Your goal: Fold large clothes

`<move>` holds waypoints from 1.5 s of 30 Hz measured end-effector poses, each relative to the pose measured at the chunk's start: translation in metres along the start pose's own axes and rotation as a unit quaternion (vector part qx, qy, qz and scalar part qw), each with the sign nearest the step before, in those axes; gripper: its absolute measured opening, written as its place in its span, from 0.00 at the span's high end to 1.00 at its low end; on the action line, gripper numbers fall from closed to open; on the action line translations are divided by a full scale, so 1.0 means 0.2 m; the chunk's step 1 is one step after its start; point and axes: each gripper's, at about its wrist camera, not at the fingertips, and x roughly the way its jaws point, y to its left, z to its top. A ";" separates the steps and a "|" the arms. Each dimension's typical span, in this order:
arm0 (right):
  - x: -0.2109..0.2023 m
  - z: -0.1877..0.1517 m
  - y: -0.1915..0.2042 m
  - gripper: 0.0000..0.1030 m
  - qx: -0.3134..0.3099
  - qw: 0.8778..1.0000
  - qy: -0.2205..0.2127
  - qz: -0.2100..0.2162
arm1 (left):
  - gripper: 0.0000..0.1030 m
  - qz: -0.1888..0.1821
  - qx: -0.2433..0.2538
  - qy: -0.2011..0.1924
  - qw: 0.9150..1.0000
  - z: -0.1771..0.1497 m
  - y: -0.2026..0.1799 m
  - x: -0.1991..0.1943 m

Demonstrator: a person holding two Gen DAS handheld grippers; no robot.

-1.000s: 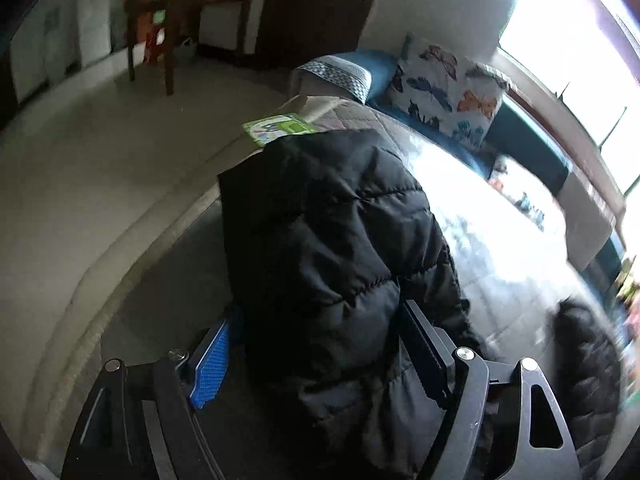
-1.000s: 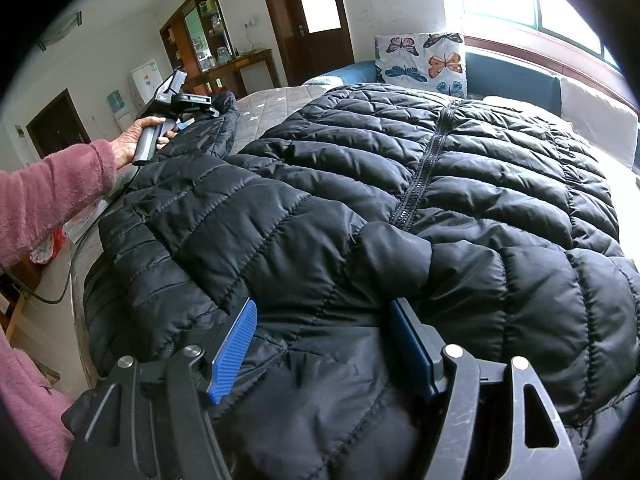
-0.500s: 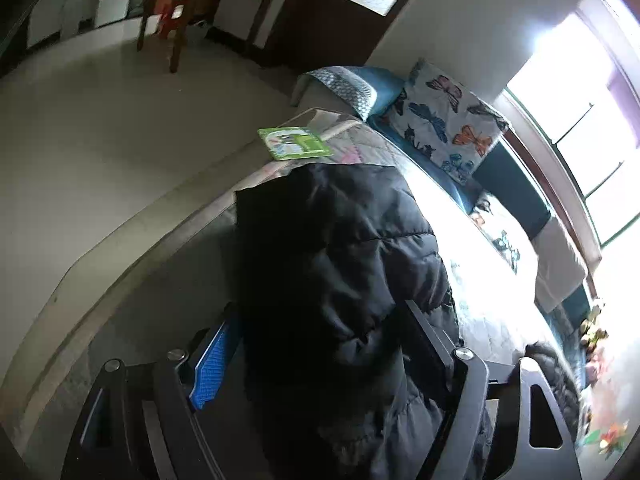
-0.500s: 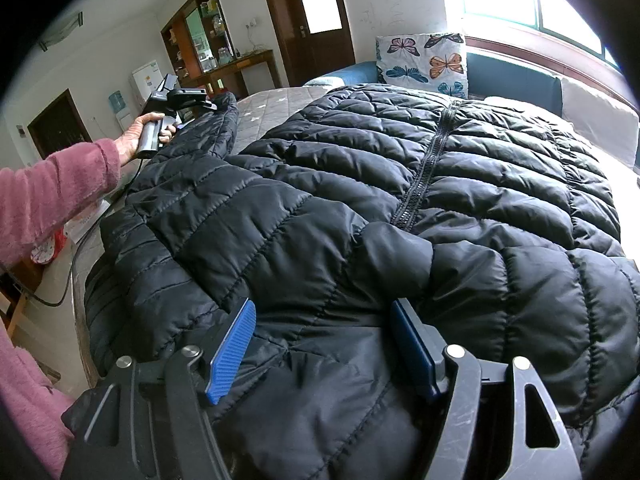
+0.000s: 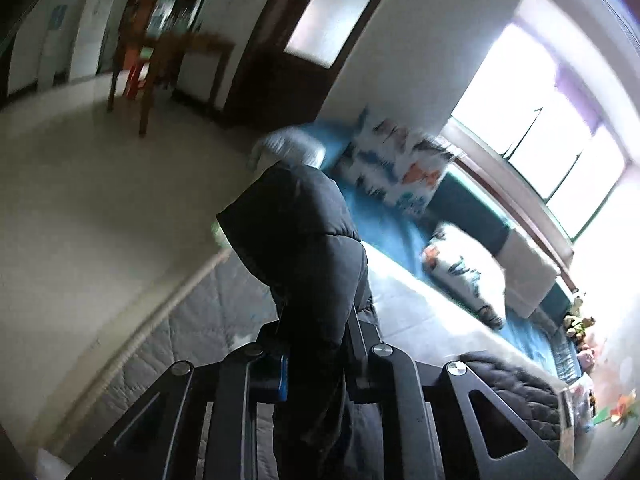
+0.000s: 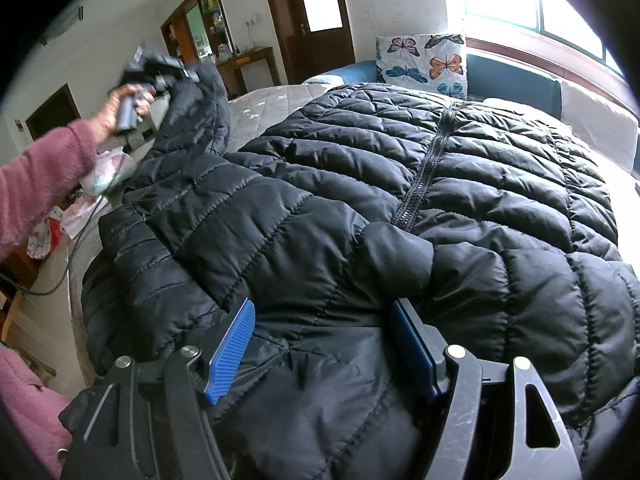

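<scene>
My left gripper (image 5: 316, 344) just squeezed down on the black puffer jacket's (image 6: 400, 208) sleeve (image 5: 296, 232), holding it above the bed (image 6: 272, 104). My right gripper (image 6: 324, 344) sits wide over the jacket's shoulder, not pinching.

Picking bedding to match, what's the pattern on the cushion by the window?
Colourful butterflies on white, on the butterfly cushion; clearest in the right wrist view.

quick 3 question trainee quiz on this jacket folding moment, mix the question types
1. True or false: the left hand-held gripper is shut on the sleeve.
2. The black jacket lies on: A) the floor B) the bed C) a chair.
3. Fill in: the right hand-held gripper's jaws stand ____ around jacket fabric.

Key: 1 true; 2 B; 3 open.
</scene>
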 end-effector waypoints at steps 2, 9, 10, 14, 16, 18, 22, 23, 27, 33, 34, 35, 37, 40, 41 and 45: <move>-0.01 0.03 0.01 0.25 0.002 1.000 0.014 -0.003 | 0.82 -0.007 0.022 -0.023 0.999 0.03 -0.11 -0.15; -0.10 0.20 0.10 0.25 -0.014 1.000 0.002 0.015 | 0.83 -0.053 0.103 -0.093 0.989 0.01 -0.53 -0.70; -0.06 0.21 0.13 0.25 -0.027 1.000 0.014 0.008 | 0.83 -0.060 0.115 -0.100 0.987 -0.01 -0.60 -0.77; 0.16 0.20 0.18 0.25 -0.055 0.995 0.087 -0.010 | 0.83 -0.089 0.155 -0.113 0.977 -0.10 -0.85 -1.01; 0.16 0.21 0.18 0.25 -0.060 0.995 0.080 -0.014 | 0.83 -0.104 0.173 -0.115 0.973 -0.16 -0.97 -1.11; 0.10 0.22 0.15 0.25 -0.041 0.997 0.066 -0.014 | 0.83 -0.118 0.194 -0.116 0.967 -0.25 -1.10 -1.19; -0.08 0.21 0.03 0.25 0.009 0.999 0.028 -0.016 | 0.83 -0.151 0.233 -0.117 0.954 -0.45 -1.36 -1.30; -0.13 0.20 -0.01 0.25 0.024 0.999 0.019 -0.018 | 0.83 -0.158 0.239 -0.115 0.951 -0.50 -1.42 -1.32; -0.30 0.12 -0.15 0.25 0.072 0.997 -0.010 -0.033 | 0.83 -0.199 0.276 -0.089 0.936 -0.79 -1.71 -1.37; -0.42 -0.04 -0.29 0.25 0.141 0.989 -0.032 -0.026 | 0.83 -0.245 0.336 -0.031 0.909 -1.31 -2.08 -1.36; -0.43 -0.06 -0.32 0.25 0.152 0.988 -0.034 -0.021 | 0.83 -0.252 0.341 -0.019 0.906 -1.42 -2.15 -1.38; -0.44 -0.09 -0.34 0.25 0.165 0.985 -0.037 -0.017 | 0.83 -0.257 0.346 -0.007 0.902 -1.50 -2.21 -1.37; -0.46 -0.14 -0.37 0.25 0.188 0.981 -0.044 -0.001 | 0.83 -0.268 0.355 0.023 0.895 -1.72 -2.31 -1.32; -0.51 -0.21 -0.40 0.25 0.208 0.976 -0.059 0.020 | 0.83 -0.273 0.377 0.077 0.882 -2.03 -2.45 -1.22; -0.52 -0.22 -0.41 0.25 0.213 0.975 -0.063 0.024 | 0.83 -0.273 0.382 0.100 0.877 -2.13 -2.50 -1.17; -0.56 -0.28 -0.43 0.25 0.233 0.969 -0.074 0.040 | 0.82 -0.260 0.412 0.168 0.857 -2.50 -2.65 -0.98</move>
